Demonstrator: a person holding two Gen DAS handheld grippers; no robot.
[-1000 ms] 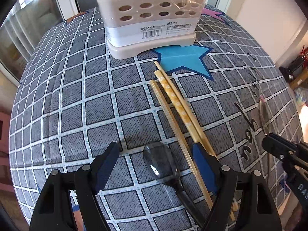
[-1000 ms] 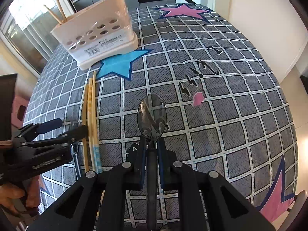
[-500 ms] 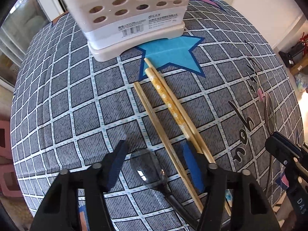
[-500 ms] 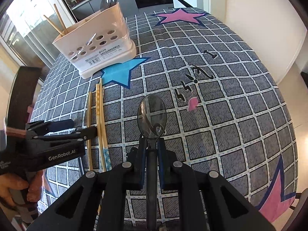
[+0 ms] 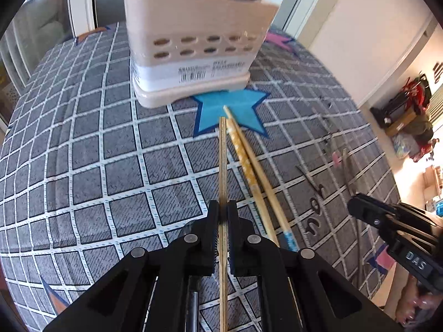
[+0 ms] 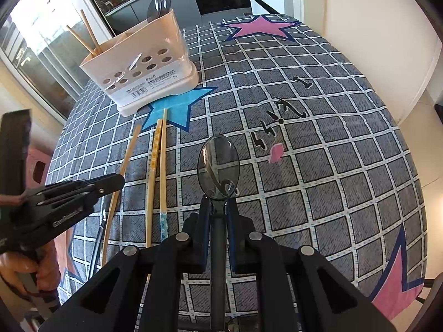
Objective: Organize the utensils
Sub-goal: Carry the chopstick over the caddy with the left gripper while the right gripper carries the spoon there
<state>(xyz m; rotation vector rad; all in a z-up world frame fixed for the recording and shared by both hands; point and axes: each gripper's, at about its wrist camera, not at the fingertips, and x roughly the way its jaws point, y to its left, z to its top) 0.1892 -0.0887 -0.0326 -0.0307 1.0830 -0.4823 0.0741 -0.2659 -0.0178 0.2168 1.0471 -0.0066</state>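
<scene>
A grey checked tablecloth with stars covers the table, kitchen counters behind; a beige perforated plastic utensil caddy stands at the far edge; two bamboo chopsticks lie before the caddy; the left gripper clamps a third wooden chopstick; the right gripper pinches a dark-handled metal spoon; only the right view shows chopsticks and spoons standing inside the caddy's compartments.

Black left gripper, silver screws, white lettering

Both wrist fisheyes look down along their fingers toward the utensil caddy, left view nearer and square on, right view farther back to its right; shared: caddy, blue star, loose chopsticks
</scene>
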